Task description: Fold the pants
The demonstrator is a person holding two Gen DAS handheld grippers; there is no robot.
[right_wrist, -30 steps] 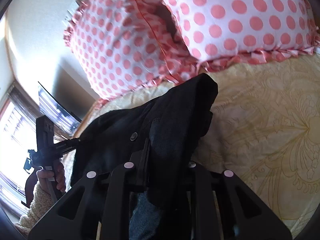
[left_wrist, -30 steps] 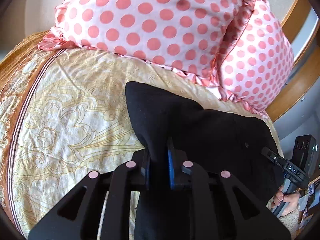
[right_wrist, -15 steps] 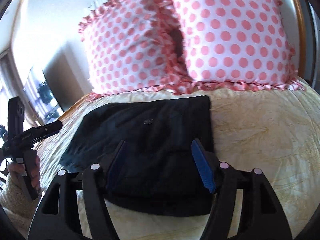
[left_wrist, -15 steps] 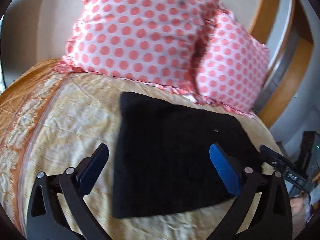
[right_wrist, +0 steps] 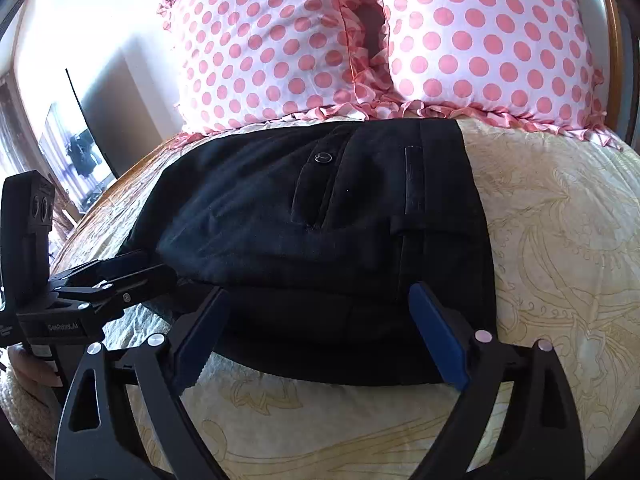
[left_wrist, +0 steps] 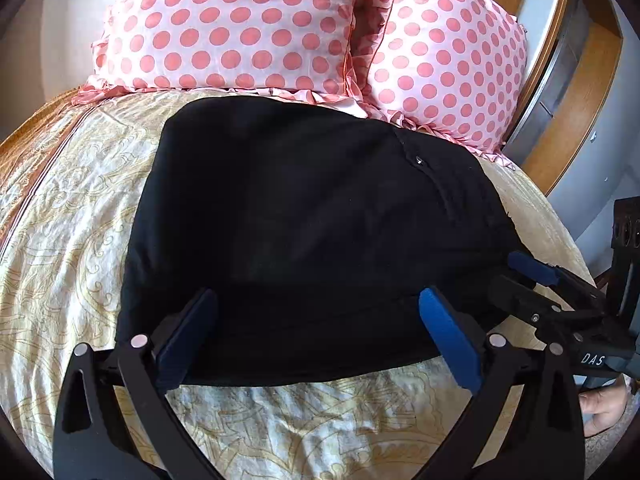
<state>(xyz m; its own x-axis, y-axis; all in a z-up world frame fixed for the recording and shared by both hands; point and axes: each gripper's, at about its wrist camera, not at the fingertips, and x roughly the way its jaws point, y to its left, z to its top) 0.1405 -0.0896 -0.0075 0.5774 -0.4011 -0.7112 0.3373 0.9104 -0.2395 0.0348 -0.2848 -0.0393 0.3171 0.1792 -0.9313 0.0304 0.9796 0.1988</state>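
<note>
Bed [left_wrist: 72,248] with a cream, gold-patterned cover. Two pink-dotted pillows [left_wrist: 248,24] at its head. Black pants [left_wrist: 304,220] lie folded in a flat rectangle on the cover, far edge touching the pillow frills – button [right_wrist: 322,157] and pocket face up. Left gripper [left_wrist: 316,320] over the near edge of the pants, fingers [left_wrist: 448,336] spread wide, nothing gripped. Right gripper [right_wrist: 316,316] likewise – its fingers [right_wrist: 436,336] have just been opening, released, the pants below them, not pinched. Each gripper shows in the other's view, beside the pants' side edge.
</note>
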